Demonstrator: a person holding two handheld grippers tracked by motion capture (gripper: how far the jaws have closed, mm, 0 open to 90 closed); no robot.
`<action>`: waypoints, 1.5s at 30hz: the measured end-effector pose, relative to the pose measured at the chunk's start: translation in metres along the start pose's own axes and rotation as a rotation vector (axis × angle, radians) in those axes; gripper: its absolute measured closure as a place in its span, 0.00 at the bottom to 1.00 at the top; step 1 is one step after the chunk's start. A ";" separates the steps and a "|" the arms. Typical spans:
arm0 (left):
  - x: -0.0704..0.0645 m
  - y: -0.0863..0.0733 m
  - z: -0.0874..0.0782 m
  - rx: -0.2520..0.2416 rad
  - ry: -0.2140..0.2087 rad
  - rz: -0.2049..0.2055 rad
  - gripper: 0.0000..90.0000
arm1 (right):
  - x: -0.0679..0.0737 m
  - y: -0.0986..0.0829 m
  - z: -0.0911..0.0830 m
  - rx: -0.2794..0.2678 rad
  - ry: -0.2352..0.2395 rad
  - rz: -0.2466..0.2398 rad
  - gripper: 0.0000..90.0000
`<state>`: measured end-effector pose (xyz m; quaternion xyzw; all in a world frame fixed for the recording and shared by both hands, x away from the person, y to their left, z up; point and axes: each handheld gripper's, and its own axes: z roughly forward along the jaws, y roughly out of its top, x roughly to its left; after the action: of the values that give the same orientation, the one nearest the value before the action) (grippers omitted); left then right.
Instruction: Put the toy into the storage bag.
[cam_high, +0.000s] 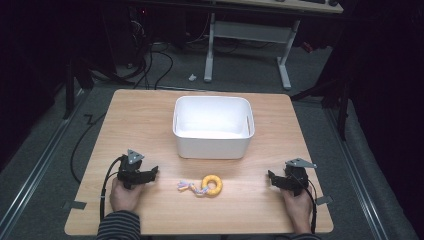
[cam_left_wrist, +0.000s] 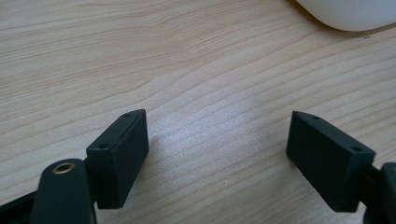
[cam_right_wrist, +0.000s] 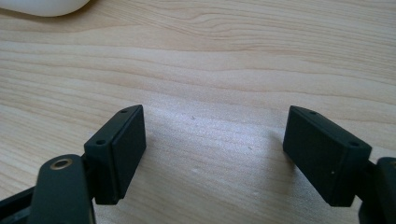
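Yellow ring toy (cam_high: 212, 185) lies low-centre between the wide-open, empty left claw (cam_high: 153, 171) and right claw (cam_high: 270, 176); its loose rope tail could snag a jaw.

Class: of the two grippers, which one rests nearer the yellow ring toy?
The left gripper: less bare table separates it from the ring toy than separates the right gripper, at the far edge.
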<state>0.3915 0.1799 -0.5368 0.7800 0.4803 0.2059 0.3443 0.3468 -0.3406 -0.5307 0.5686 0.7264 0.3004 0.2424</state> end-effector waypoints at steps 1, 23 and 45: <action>0.000 0.000 0.000 0.001 0.002 -0.002 0.24 | 0.000 0.000 0.000 0.000 0.000 0.000 0.24; -0.001 -0.001 -0.001 -0.001 0.003 -0.009 0.24 | 0.000 0.000 0.000 0.000 -0.001 0.000 0.24; 0.001 0.001 0.001 -0.002 0.001 -0.010 0.24 | 0.001 0.001 -0.008 0.022 -0.001 -0.004 0.40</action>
<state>0.3927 0.1798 -0.5367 0.7772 0.4841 0.2050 0.3458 0.3420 -0.3406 -0.5244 0.5700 0.7306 0.2917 0.2371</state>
